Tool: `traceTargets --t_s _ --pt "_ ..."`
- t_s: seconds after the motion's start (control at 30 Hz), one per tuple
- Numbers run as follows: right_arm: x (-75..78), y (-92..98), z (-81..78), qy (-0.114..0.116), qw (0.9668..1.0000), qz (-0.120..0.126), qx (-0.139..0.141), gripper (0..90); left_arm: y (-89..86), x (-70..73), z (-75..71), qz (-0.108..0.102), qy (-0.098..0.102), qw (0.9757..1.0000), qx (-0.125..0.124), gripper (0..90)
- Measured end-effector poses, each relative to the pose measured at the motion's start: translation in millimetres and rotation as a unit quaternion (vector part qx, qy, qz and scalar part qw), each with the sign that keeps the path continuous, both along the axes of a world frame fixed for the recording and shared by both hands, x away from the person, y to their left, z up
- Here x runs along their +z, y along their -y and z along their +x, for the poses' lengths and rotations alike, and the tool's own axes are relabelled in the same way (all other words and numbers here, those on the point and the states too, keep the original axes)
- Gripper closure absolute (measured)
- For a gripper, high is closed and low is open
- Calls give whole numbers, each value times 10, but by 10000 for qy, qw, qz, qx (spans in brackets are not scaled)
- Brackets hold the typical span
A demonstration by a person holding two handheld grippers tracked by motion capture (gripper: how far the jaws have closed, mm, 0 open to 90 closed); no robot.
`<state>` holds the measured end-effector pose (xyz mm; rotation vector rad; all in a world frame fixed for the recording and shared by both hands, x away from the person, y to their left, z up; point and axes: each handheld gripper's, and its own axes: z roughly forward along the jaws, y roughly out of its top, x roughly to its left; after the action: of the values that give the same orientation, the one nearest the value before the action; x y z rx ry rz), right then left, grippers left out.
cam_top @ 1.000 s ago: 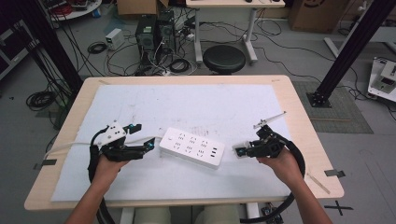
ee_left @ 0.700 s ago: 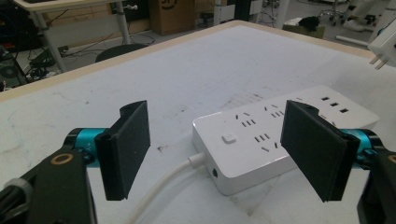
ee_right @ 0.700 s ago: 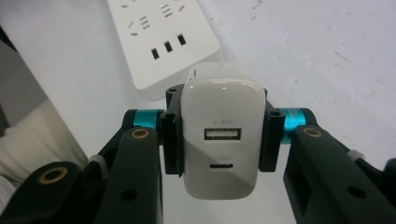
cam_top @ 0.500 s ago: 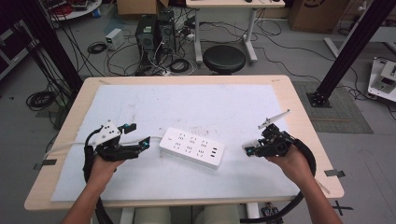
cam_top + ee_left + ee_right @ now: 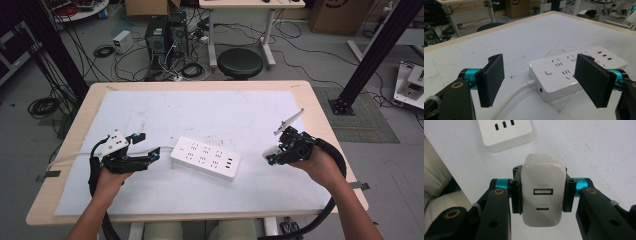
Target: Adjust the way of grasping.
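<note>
A white power strip [image 5: 205, 158] lies mid-tabletop [image 5: 200, 90]. At 3 o'clock of it, the right claw [image 5: 270, 156] is clamped on a white USB charger [image 5: 541, 191], lifted but not yet plugged in. At 9 o'clock, the left claw [image 5: 148, 148] gapes empty by the strip's cord [image 5: 511, 97].

My bench [image 5: 70, 130] fills the middle of the frame, its pale wood edge framing a scuffed white sheet [image 5: 225, 112]. On the sheet, just below centre, lies a white power strip [image 5: 205, 157], its white cord [image 5: 75, 157] trailing off toward the left edge.
</note>
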<state>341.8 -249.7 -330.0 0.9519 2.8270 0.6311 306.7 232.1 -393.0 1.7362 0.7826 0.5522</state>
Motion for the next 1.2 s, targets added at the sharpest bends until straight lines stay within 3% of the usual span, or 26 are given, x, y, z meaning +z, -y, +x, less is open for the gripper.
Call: traceTargets --t_s 0.4,0.53,0.83,1.0,1.03,1.07,1.2 --pt "65 -83 79 103 9973 -600 421 626 -18 2 -15 -23 -2 10000 -7 241" --pt "62 -84 79 117 9972 -604 421 626 -25 -5 -17 -29 2 10000 1 241" --pt "-13 -44 63 -36 9994 -135 331 626 -31 -10 -18 -35 8 10000 -15 241" --pt "-15 -9 66 -171 9997 158 105 626 -39 -22 -26 -45 3 10000 5 241" --pt "-11 30 75 -247 9987 438 -115 626 -39 -26 -27 -54 4 10000 11 241" --pt "-12 50 81 -269 9979 561 -202 626 -39 -29 -28 -59 -8 10000 3 241" --pt "-35 107 99 -299 9949 817 -511 626 -30 -38 -28 -55 -12 10000 -10 241"
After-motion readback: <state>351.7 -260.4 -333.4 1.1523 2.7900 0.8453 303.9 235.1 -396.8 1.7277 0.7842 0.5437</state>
